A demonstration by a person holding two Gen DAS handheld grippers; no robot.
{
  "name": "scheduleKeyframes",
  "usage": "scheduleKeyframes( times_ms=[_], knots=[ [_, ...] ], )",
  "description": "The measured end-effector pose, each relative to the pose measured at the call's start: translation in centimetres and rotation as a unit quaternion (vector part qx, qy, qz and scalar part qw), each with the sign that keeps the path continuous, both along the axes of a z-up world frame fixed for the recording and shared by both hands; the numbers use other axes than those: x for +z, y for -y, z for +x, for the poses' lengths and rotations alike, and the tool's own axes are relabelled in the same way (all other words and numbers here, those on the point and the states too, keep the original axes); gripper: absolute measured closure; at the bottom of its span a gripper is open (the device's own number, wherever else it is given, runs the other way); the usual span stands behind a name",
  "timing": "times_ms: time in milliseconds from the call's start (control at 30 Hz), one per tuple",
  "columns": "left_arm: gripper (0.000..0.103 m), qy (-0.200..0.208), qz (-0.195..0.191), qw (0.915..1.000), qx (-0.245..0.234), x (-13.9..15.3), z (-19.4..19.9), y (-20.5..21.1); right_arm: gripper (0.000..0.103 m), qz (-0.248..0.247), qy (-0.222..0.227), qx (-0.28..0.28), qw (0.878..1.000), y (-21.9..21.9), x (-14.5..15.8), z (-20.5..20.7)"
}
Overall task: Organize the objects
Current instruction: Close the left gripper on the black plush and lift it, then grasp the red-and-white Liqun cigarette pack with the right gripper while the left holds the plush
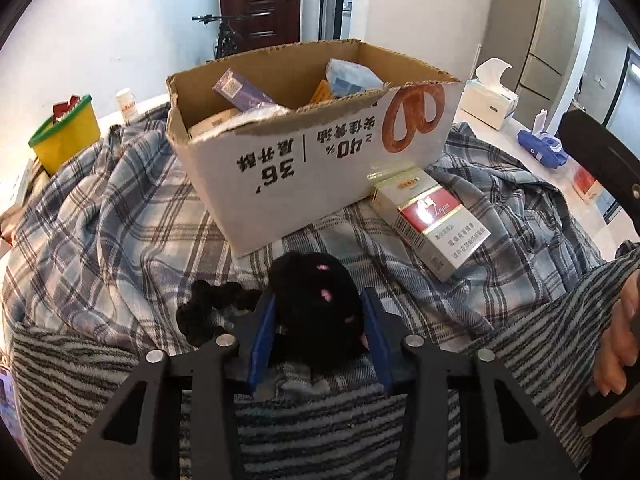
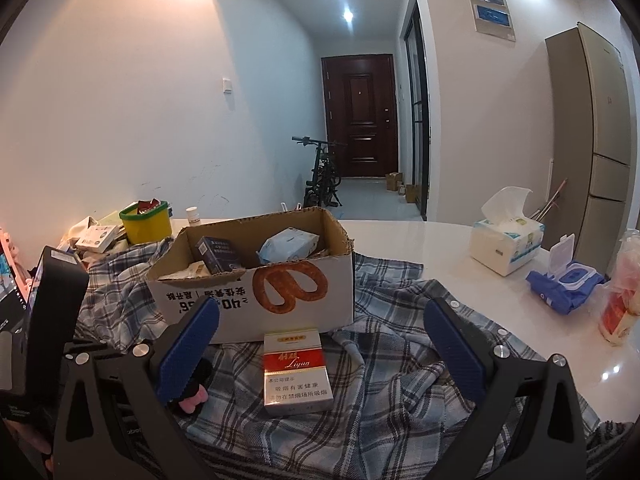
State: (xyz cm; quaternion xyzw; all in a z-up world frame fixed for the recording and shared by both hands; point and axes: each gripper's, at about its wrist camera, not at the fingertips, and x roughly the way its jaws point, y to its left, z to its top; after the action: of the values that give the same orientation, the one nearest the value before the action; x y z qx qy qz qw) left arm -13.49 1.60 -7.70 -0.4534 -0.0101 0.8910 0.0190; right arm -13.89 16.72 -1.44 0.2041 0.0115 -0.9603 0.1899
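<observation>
A black fuzzy item with pink spots [image 1: 316, 304] lies on the plaid cloth [image 1: 120, 232] in front of an open cardboard box [image 1: 312, 168]. My left gripper [image 1: 320, 308] is closed around it, blue pads touching both sides. A red and white cigarette pack [image 1: 434, 220] lies to the right of the box. In the right wrist view my right gripper [image 2: 320, 344] is open and empty, hovering above the pack [image 2: 296, 372]. The box [image 2: 256, 304] stands just beyond. A bit of the black and pink item [image 2: 192, 396] shows behind the left finger.
A yellow tub with a green rim [image 2: 146, 222] and small boxes stand far left. A tissue box [image 2: 506, 246], blue wet-wipe pack [image 2: 564, 284] and a red-white bag [image 2: 618, 304] stand on the white table [image 2: 420, 240] at right. The box holds several packets.
</observation>
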Motion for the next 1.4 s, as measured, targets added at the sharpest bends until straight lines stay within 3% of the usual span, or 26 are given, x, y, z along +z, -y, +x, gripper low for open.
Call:
scheduleKeyframes(
  times_ms=[167,367,500,800,967,1167,1400],
  knots=[
    [0.072,-0.048,0.020,0.9986,-0.010,2.0,1.0,0.2,0.001,0.008,0.006,-0.005,1.000,0.1,-0.3,-0.4],
    [0.072,-0.155,-0.021,0.9874,-0.023,5.6,3.0,-0.7,0.001,0.012,0.006,-0.010,1.000,0.1,-0.4,-0.5],
    [0.072,-0.198,-0.040,0.9794,-0.009,5.7,3.4,-0.5,0.002,0.016,0.016,-0.007,1.000,0.3,-0.7,-0.8],
    [0.072,-0.161,0.016,0.9868,0.003,4.1,2.4,1.4,0.014,0.039,0.026,0.012,0.999,1.5,-1.3,-1.0],
    [0.072,-0.157,0.014,0.9875,0.002,3.8,2.3,1.2,0.023,0.050,0.054,0.035,0.997,2.3,-2.2,-1.7],
    [0.072,-0.148,0.010,0.9890,0.000,3.3,2.0,0.9,0.023,0.070,0.111,0.042,0.991,2.9,-4.0,-3.5],
    [0.071,-0.135,0.009,0.9907,0.006,3.1,1.7,0.9,0.023,0.097,0.136,0.040,0.985,3.6,-5.3,-4.1]
  ],
)
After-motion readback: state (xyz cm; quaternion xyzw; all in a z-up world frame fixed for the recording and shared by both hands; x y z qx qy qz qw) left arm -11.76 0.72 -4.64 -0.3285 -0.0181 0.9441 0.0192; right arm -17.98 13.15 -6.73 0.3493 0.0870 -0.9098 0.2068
